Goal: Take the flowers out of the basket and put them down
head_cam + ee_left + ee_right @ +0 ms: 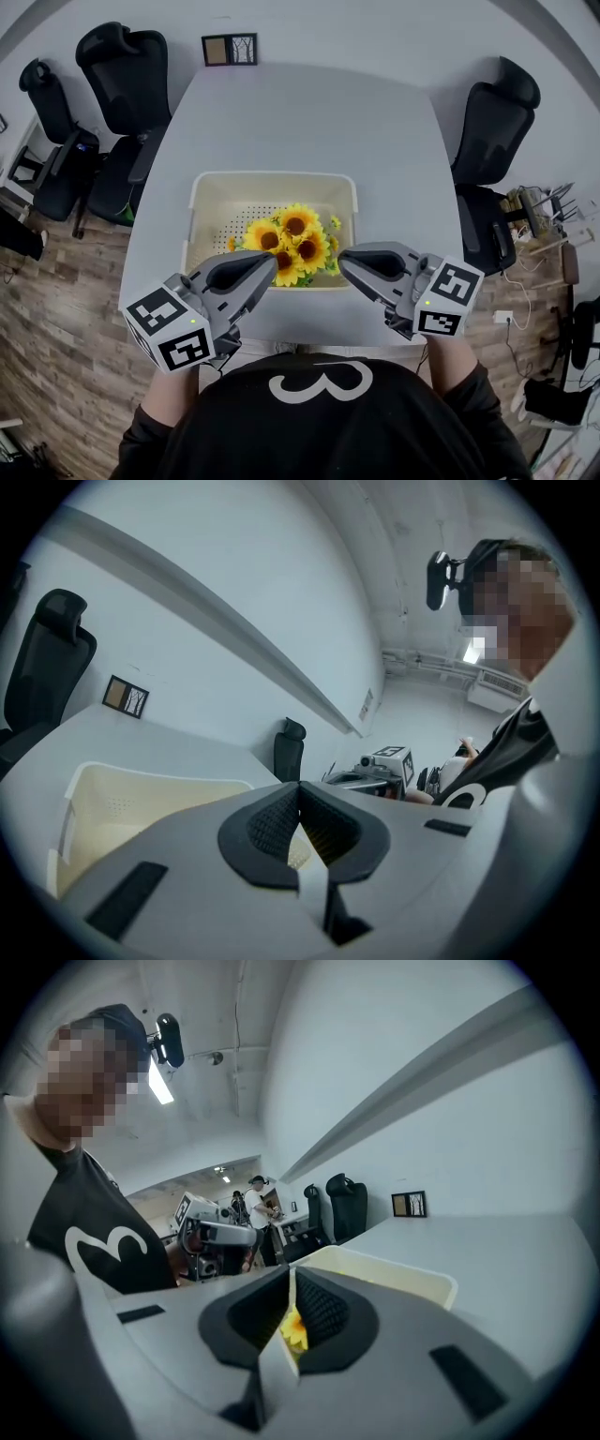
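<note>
Here we note the sunflowers (292, 242) lying in the cream basket (272, 175), toward its near wall, on the grey counter (309, 112). We hold the left tool (272, 257) at the left edge of the blooms, its jaws pressed together on nothing. The right tool (342, 257) sits at their right edge, jaws likewise pressed together and empty. Black chairs (122, 66) stand around the counter.

The left gripper (270, 259) and right gripper (343, 257) sit side by side, tips converging, fingers (240, 272) closed.
</note>
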{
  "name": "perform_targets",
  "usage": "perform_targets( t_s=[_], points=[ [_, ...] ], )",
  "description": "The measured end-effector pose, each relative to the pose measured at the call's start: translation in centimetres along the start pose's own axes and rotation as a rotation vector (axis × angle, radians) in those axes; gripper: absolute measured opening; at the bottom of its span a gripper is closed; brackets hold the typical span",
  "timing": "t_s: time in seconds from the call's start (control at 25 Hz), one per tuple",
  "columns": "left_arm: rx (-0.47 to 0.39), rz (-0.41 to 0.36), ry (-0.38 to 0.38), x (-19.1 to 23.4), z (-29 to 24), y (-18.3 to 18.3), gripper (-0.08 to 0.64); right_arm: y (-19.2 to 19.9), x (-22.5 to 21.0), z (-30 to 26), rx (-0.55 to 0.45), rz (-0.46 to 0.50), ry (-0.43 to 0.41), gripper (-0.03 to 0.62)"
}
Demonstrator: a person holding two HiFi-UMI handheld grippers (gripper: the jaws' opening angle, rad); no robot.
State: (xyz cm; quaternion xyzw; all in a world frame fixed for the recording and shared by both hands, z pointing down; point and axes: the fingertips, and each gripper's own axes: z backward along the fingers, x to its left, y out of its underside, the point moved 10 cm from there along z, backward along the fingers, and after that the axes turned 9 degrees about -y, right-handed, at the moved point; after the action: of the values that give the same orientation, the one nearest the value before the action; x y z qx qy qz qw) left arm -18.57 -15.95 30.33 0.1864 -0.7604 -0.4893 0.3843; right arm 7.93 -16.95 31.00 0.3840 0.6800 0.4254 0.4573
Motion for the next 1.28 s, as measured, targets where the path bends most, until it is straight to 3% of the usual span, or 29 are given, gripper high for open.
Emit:
perform_targets(
  t_s=[0.12,0.24,0.48,0.56,0.64,0.8,0.92,1.28],
  points=[
    [0.018,0.015,-0.002,1.8,-0.4,-0.4,0.012,0.1,-1.7,-1.1,0.067,0.028,-0.003,0.025],
    [0.033,0.025,-0.007,3.3,-0.7,-0.6,0.012,0.5,-2.7,-2.2,0.138,0.085,-0.037,0.135],
    [0.047,0.028,0.001,5.0,-1.6,-0.8,0.012,2.0,-4.1,-3.7,0.341,0.231,-0.069,0.28],
    [0.045,0.035,0.008,5.3,-1.8,-1.0,0.012,2.5,-4.3,-4.5,0.406,0.266,-0.076,0.36],
    [0.042,0.037,0.011,5.6,-1.9,-1.3,0.012,2.9,-4.6,-5.5,0.46,0.28,-0.068,0.395],
    [0.029,0.042,0.01,6.3,-1.6,-1.6,0.012,4.4,-5.7,-7.2,0.614,0.276,-0.068,0.408],
    [0.015,0.066,0.001,7.0,-1.4,-1.6,0.011,5.0,-6.3,-8.5,0.734,0.323,-0.055,0.411],
    [0.009,0.093,-0.005,7.7,-0.8,-1.3,0.012,5.5,-7.0,-10.8,0.872,0.392,-0.045,0.411]
  ],
)
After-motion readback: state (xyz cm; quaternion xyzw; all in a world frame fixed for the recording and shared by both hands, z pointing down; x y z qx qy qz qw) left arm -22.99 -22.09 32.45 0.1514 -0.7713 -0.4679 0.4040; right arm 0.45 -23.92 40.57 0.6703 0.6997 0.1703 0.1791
